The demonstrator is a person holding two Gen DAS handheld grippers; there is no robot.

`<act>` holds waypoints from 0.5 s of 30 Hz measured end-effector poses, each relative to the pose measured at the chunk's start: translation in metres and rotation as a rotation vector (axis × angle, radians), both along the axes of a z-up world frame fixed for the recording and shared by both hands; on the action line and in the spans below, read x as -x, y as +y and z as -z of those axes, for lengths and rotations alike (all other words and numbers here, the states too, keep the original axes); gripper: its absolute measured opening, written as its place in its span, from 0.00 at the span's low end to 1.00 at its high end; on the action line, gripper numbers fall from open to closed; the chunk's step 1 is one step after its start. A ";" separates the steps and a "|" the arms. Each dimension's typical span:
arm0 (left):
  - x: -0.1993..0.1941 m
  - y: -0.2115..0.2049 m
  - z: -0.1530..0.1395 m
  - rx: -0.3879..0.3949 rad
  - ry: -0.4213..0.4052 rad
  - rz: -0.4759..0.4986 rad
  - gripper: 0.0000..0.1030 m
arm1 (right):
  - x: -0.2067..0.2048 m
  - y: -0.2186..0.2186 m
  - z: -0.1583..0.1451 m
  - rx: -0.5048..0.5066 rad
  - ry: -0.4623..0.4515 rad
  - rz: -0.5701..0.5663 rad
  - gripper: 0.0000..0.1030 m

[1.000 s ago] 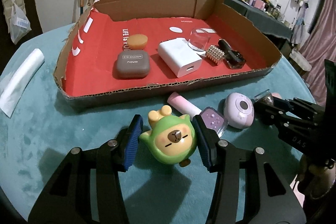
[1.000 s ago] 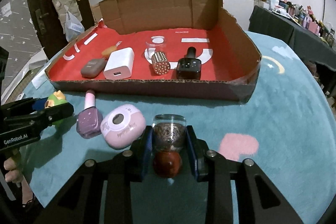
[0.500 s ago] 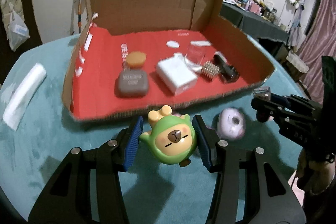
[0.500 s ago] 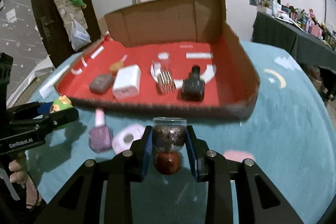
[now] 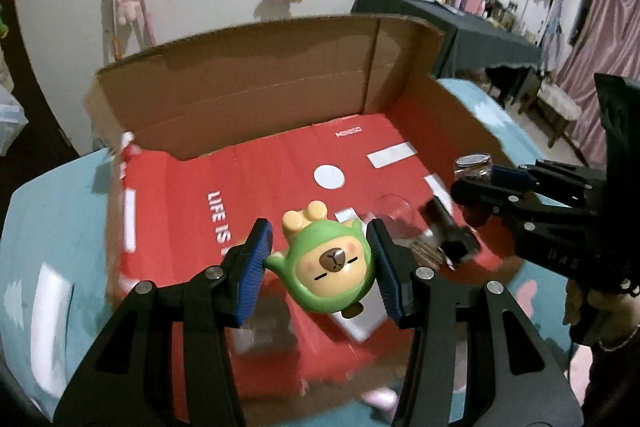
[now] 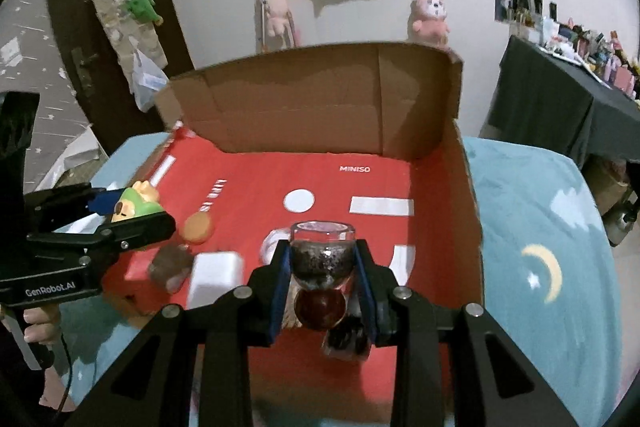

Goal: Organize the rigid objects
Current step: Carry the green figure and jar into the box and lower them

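Both tools are loaded and held above the cardboard box, so two more pieces look to be on the way in but not yet set down. The left tool grips a green capybara figurine between its blue pads, up in the air over the near left part of the red floor. The right tool is clamped narrowly on a small glass jar with a dark red ball stopper, over the near middle of the box.

Already lying inside are a white charger block, a brown-grey compact, an orange puff-like round, a clear cup and a black bottle; motion blur hides their exact contact. The far half of the floor is bare.

At the bottom edge of the left wrist view a pink shape shows on the teal tabletop, too blurred to name, so at least one item probably remains outside.
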State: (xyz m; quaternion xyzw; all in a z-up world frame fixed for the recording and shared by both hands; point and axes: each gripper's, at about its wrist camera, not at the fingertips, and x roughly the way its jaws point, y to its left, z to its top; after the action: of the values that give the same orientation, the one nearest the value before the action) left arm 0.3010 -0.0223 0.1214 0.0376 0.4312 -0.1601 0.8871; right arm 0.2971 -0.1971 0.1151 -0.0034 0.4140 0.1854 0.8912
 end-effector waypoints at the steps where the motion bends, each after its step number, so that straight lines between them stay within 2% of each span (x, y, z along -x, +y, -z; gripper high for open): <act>1: -0.007 -0.001 0.004 -0.006 0.011 0.003 0.46 | -0.011 0.003 0.005 0.017 0.020 -0.002 0.32; 4: -0.030 -0.009 0.016 -0.051 0.036 0.019 0.46 | -0.031 0.008 0.016 0.036 0.077 -0.003 0.32; 7: -0.046 -0.015 0.027 -0.078 0.069 0.031 0.46 | -0.043 0.015 0.023 0.088 0.101 -0.005 0.32; 11: -0.057 -0.020 0.040 -0.109 0.102 0.035 0.46 | -0.057 0.019 0.027 0.105 0.137 -0.006 0.32; 15: -0.065 -0.020 0.048 -0.106 0.135 0.025 0.46 | -0.070 0.023 0.035 0.147 0.178 -0.002 0.32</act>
State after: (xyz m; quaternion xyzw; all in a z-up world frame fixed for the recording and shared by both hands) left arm 0.3659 -0.0423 0.0731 0.0791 0.4974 -0.1502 0.8508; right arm 0.3668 -0.1741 0.0804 -0.0526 0.5041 0.1548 0.8480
